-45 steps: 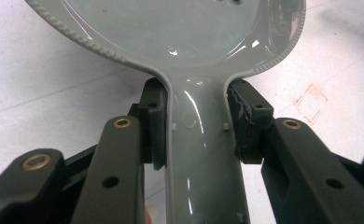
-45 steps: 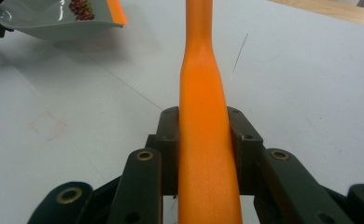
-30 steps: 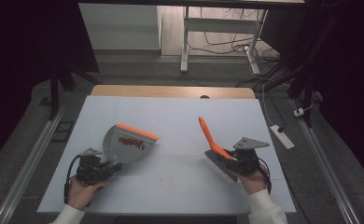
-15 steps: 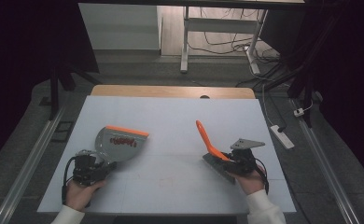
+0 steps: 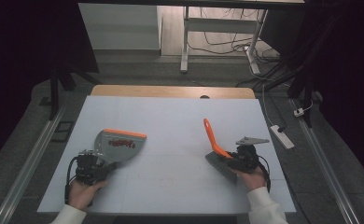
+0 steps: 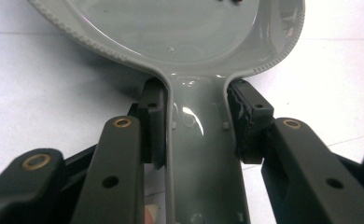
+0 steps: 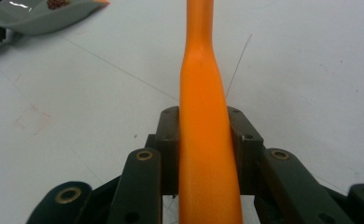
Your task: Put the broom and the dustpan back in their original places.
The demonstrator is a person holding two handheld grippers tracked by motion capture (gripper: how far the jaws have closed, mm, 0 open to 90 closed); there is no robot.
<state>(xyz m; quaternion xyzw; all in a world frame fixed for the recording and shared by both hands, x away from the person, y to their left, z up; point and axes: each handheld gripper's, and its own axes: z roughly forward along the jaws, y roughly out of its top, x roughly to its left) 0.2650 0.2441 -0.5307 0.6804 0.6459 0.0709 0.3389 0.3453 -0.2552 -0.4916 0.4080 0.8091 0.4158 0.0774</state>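
A grey dustpan with an orange front lip lies low on the white table at the left, with small dark red bits inside it. My left gripper is shut on its handle. In the left gripper view the pads press both sides of the grey handle. At the right, my right gripper is shut on a brush with an orange handle; its grey bristles rest at the table. The right gripper view shows that handle clamped between the pads.
The dustpan shows far off at the top left of the right gripper view. Beyond the table's wooden far edge stand a desk frame and floor cables. A power strip lies on the floor to the right.
The dustpan has tipped down flatter and shifted slightly left. The right hand has sunk a little, bringing the brush lower toward the table.
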